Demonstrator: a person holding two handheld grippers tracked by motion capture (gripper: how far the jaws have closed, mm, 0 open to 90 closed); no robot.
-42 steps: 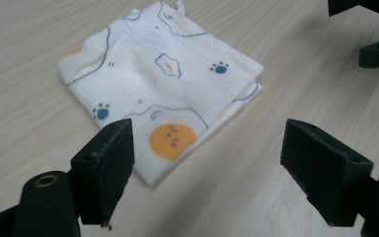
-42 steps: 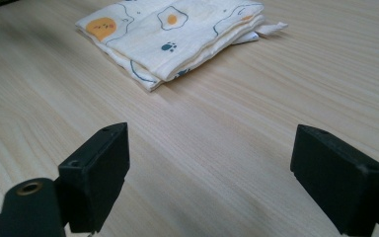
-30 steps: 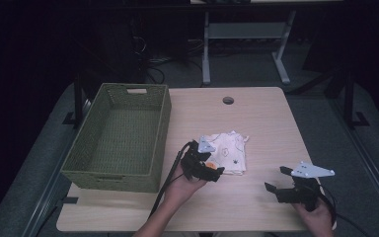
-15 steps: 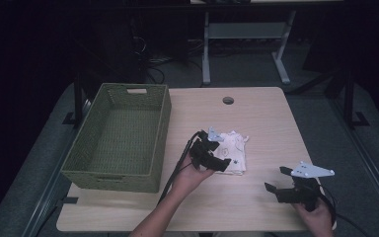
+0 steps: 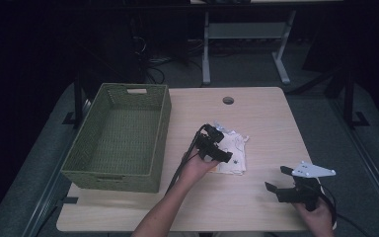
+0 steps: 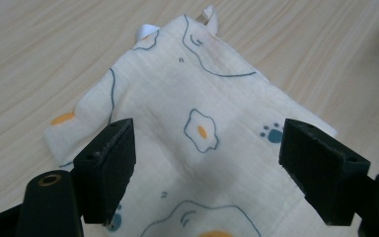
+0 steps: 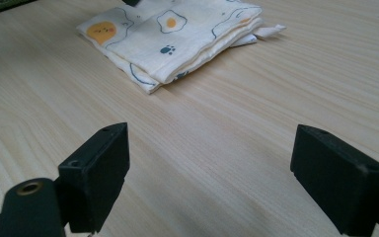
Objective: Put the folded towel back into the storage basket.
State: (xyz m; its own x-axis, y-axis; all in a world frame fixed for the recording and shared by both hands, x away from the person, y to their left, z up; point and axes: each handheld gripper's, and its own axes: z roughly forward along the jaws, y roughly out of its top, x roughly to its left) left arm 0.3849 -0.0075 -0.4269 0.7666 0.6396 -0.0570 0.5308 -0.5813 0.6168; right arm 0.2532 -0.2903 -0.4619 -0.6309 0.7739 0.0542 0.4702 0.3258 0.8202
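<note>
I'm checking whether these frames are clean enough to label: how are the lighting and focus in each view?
High view: the table is lit, the room around it dark, the image soft. Left gripper view: the folded cloth is sharp, with a faint shadow on it near the left gripper. Right gripper view: the cloth is clear, the fingers of the right gripper slightly blurred.

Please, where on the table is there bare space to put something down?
Bare table lies beyond the folded cloth, around the round hole, and along the near edge between the hands. The green basket takes the left side; the left gripper crowds the cloth.
</note>
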